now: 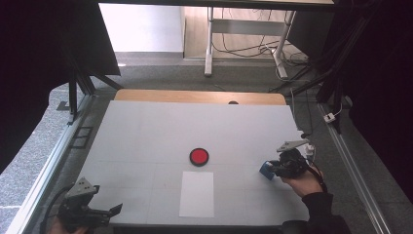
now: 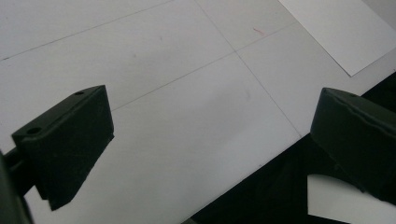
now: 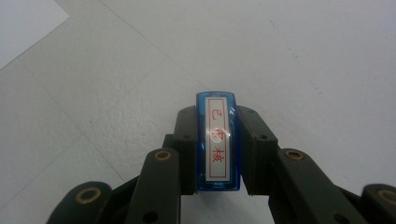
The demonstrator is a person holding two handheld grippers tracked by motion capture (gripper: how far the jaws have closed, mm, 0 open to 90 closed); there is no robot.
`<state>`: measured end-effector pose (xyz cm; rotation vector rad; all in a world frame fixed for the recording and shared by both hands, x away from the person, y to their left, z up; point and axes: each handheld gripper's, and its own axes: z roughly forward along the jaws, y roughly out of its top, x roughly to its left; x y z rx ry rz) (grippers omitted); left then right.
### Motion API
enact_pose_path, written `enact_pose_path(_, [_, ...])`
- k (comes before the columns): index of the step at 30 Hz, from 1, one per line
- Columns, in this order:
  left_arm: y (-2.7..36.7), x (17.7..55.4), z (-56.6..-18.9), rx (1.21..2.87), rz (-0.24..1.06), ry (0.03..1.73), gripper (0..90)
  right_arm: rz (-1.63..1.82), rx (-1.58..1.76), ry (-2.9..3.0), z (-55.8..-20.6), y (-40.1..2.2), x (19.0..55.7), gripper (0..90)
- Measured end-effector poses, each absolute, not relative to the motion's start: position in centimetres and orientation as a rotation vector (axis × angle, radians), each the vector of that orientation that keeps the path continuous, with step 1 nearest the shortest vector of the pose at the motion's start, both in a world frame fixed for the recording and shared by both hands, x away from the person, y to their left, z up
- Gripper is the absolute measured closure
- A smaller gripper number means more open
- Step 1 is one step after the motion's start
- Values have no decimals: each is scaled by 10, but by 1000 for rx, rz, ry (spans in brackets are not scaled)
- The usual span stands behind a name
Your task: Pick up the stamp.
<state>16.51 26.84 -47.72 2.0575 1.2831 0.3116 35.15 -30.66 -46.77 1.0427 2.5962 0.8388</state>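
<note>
A small blue plastic stamp with a white label printed in red characters (image 3: 218,140) is clamped between the jaws of the right gripper (image 1: 272,169), near the right edge of the white surface (image 1: 146,141). The left gripper (image 1: 104,212) is held at the near left corner with its jaws spread wide and nothing between them. A round red pad in a black case (image 1: 199,156) lies at the centre, just beyond a white sheet of paper (image 1: 197,193).
</note>
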Motion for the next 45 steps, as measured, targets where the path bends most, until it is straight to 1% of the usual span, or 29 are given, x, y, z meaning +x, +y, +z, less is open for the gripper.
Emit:
enact_pose_path(12, [269,163,-476,2051,327,1253,0,928,1077,2528,-455,-308,343,708])
enact_pose_path(16, [270,162,-474,2038,352,1224,0,950,1080,2516,-451,-306,341,708])
enact_pose_path(22, [273,162,-473,2015,347,1225,0,957,1057,2509,-446,-303,337,707])
enact_pose_path(36, [277,167,-475,1991,246,1152,11,1033,1058,2481,-437,-297,330,708])
enact_pose_path(45, [275,168,-476,2011,235,1157,6,1094,968,2516,-428,-280,323,708])
